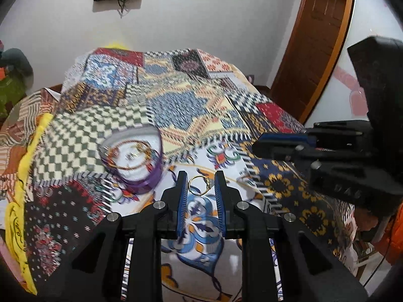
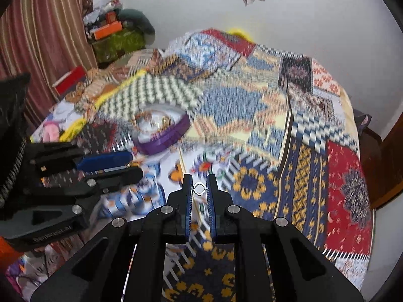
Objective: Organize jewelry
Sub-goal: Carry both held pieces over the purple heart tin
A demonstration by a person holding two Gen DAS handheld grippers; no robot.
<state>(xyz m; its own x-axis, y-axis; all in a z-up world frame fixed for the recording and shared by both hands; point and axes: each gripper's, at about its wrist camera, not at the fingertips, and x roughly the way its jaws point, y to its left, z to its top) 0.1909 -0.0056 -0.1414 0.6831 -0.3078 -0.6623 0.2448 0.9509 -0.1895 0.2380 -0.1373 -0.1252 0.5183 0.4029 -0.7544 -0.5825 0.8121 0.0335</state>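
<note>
Looking along the left gripper [image 1: 200, 185]: ribbed blue fingers [image 1: 182, 201] pinching a thin gold ring [image 1: 199, 185] at their tips, above a patchwork bedspread [image 1: 176, 105]. Open quilt stretching ahead to the far edge under a white wall [image 1: 201, 20]. Purple-walled heart-shaped jewelry box [image 1: 141, 161] just left, holding bangles. Right gripper [image 1: 284, 143] crowding in from the right; wooden door [image 1: 317, 37] beyond.

Looking along the right gripper [image 2: 200, 188]: fingers [image 2: 187, 196] nearly together, pinching a small silver ring [image 2: 199, 188]. Blurred quilt ahead, box far left, left gripper body close at left. Striped curtain [image 2: 45, 37] and cluttered pile behind.
</note>
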